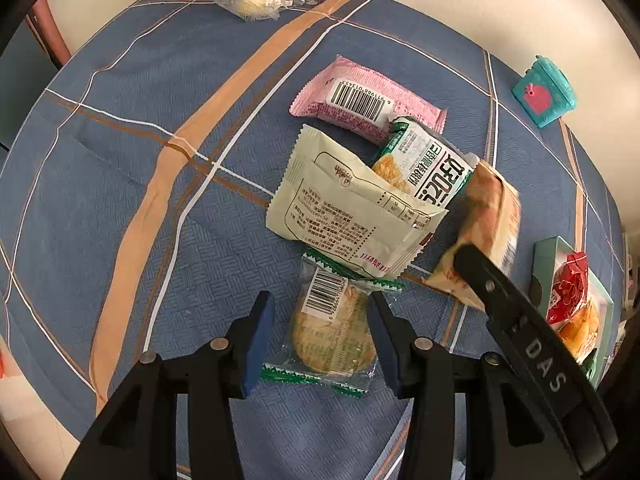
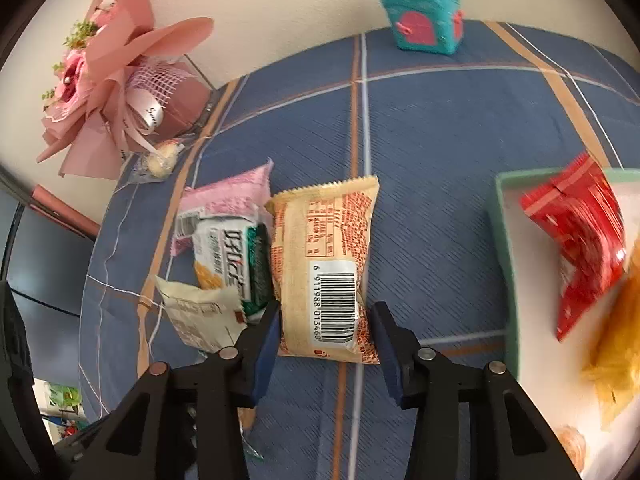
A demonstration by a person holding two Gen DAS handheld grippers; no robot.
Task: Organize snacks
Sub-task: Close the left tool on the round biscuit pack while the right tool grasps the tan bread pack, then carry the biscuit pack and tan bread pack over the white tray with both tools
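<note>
Right under the left gripper (image 1: 322, 332), which points steeply down at the blue plaid tablecloth (image 1: 120, 200), a clear cracker packet (image 1: 332, 336) with green ends lies flat between the two blue pads. The pads stand a little apart: the right-hand one is at the packet's edge, while the other shows a strip of cloth between itself and the wrapper, so nothing is squeezed.

Just beyond that packet, a cream packet (image 1: 344, 212) overlaps its far end. A green-and-white packet (image 1: 428, 164) leans on the cream one, and a pink packet (image 1: 360, 100) lies past both, barcode up.

To the right of this pile, the right gripper (image 2: 326, 340) is closed on the near end of an orange-printed packet (image 2: 320, 264), a pad against each long side, barcode facing up. From the left wrist's view that packet looks tipped up on edge beside the pile rather than lying flat.

Farther right sits a tray (image 2: 506, 264) with a pale green rim, holding a red packet (image 2: 580, 240) and some yellow-orange wrappers, apart from the held packet.

At the far edge of the table, a teal toy box (image 2: 420, 20) stands by the wall. A pink bouquet (image 2: 112, 80) is at the far left corner, with a small clear-wrapped pastry (image 2: 160, 160) lying just beside it.
</note>
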